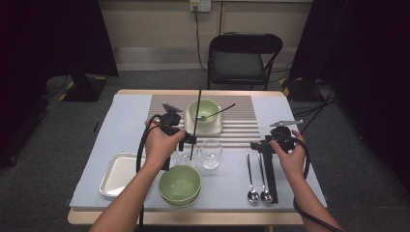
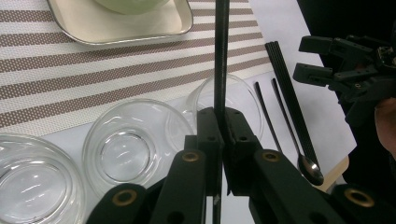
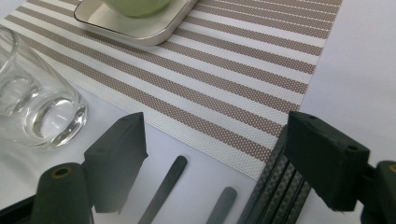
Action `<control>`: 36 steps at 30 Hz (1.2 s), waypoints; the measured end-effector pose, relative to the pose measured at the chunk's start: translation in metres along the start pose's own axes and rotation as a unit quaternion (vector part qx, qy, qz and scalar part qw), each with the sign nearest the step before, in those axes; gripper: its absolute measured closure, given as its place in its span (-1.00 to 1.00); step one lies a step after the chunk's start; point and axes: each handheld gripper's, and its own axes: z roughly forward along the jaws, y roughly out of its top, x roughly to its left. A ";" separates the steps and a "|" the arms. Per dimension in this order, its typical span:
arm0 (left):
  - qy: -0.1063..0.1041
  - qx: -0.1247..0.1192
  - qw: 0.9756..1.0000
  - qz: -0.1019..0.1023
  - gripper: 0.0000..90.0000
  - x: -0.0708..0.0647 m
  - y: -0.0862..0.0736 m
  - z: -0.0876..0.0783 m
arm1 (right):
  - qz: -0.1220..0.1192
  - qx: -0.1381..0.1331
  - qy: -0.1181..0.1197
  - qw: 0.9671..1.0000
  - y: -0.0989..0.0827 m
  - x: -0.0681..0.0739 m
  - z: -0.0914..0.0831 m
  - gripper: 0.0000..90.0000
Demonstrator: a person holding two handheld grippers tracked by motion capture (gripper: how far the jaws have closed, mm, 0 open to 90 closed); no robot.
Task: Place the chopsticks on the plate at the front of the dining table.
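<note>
Gripping a black chopstick [image 2: 221, 56], left hand-held gripper [image 2: 219, 122], no readable writing

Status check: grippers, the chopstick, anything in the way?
Left gripper shut on one black chopstick, held upright. Right gripper open above the black chopsticks lying beside two spoons. Glass cups sit directly under the held chopstick.

Our left gripper [image 2: 221, 122] clamps its two black jaws on a thin black chopstick [image 2: 221, 56] that rises straight up past a striped brown-and-white placemat [image 2: 116, 70]. Below it we see three clear glass cups [image 2: 126, 149] on the pale tablecloth [image 2: 280, 28], with a silver metal tray [image 2: 140, 32] beyond. To the right lie two long-handled metal spoons [image 2: 289, 135], a bundle of black chopsticks [image 2: 287, 88] and the other black gripper [image 2: 348, 70].
</note>
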 end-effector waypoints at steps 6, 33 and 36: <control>0.004 -0.001 1.000 0.002 0.93 0.001 0.002 -0.002 | 0.000 0.002 -0.003 1.000 -0.005 -0.004 0.000 -0.54; 0.010 -0.002 1.000 -0.009 0.93 0.009 0.004 -0.009 | 0.015 0.000 -0.011 1.000 -0.022 -0.020 -0.006 -0.54; 0.011 -0.002 1.000 -0.009 0.93 0.010 0.004 -0.009 | 0.015 0.000 -0.013 1.000 -0.025 -0.023 -0.006 -0.54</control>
